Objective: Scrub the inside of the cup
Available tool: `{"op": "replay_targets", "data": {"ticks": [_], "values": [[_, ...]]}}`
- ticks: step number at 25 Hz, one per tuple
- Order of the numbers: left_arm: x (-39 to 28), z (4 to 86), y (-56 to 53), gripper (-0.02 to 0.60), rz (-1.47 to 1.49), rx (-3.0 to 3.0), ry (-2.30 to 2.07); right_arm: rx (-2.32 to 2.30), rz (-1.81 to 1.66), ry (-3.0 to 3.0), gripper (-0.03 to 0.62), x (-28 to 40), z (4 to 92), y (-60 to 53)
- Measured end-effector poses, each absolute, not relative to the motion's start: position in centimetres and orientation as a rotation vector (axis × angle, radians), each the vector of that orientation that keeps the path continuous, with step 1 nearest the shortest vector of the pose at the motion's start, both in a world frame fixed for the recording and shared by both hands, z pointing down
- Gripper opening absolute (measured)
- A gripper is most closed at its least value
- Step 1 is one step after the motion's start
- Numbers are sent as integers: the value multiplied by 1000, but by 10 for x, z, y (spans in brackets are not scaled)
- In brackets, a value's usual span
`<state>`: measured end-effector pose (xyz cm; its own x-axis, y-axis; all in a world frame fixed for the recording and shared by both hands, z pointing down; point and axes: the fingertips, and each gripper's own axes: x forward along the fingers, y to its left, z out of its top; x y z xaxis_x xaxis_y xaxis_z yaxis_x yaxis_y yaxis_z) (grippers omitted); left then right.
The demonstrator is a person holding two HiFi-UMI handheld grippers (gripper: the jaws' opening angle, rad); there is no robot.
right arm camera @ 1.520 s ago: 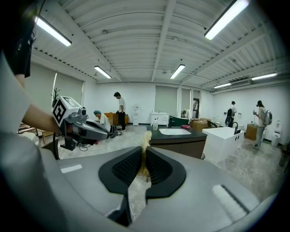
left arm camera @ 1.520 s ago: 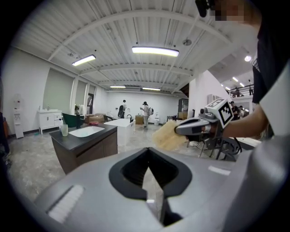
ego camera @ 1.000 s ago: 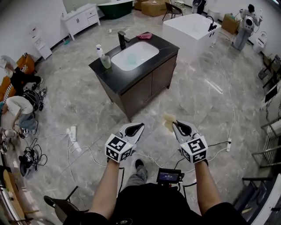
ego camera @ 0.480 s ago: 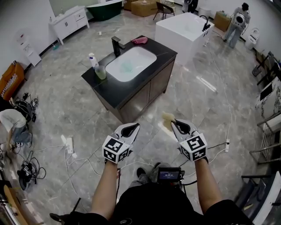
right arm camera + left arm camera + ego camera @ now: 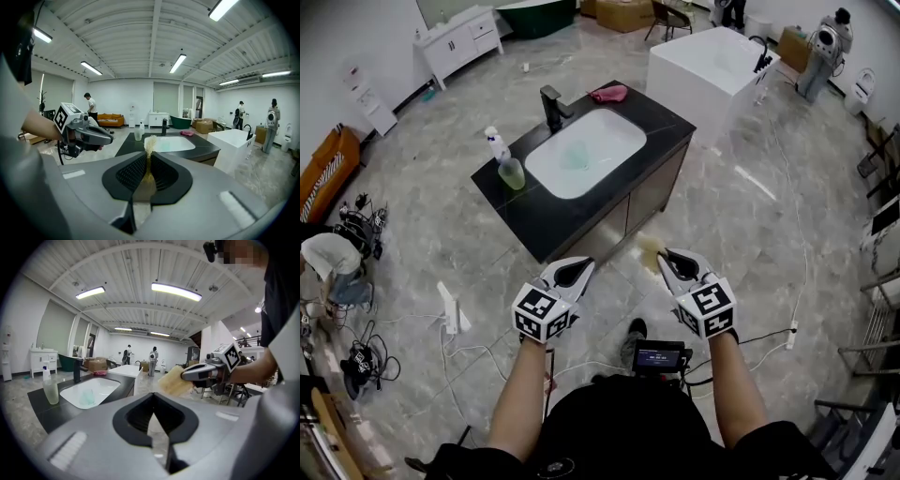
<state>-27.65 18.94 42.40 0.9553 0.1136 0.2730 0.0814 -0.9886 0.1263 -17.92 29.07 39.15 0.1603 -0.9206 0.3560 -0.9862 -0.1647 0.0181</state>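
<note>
Right gripper is clenched on a yellow sponge, pinched edge-on so a tuft sticks out past the jaw tips, presumably to reach inside a cup. Left gripper is closed on nothing, its jaws meeting in its own view; it probably has to open to steady the cup. Both point toward a dark vanity just ahead. A pale green cup stands upright on its counter, beside a spray bottle and left of the white basin. A teal see-through thing lies in the basin; what it is I cannot tell. Scrubbing has not begun.
</note>
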Motion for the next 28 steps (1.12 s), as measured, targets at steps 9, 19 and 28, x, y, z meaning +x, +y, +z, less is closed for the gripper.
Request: {"op": "replay_targets", "data": {"ticks": [9,19,28], "values": [[-166,420,148,0,476,2955,136,2079,418,-1959,37,-74,394,237],[-114,425,107,0,457,2923,73,1987,471,-2034,37,-16,417,193],[-59,461,36,0,491,2845,26,1975,496,-2003,37,43,437,126]]}}
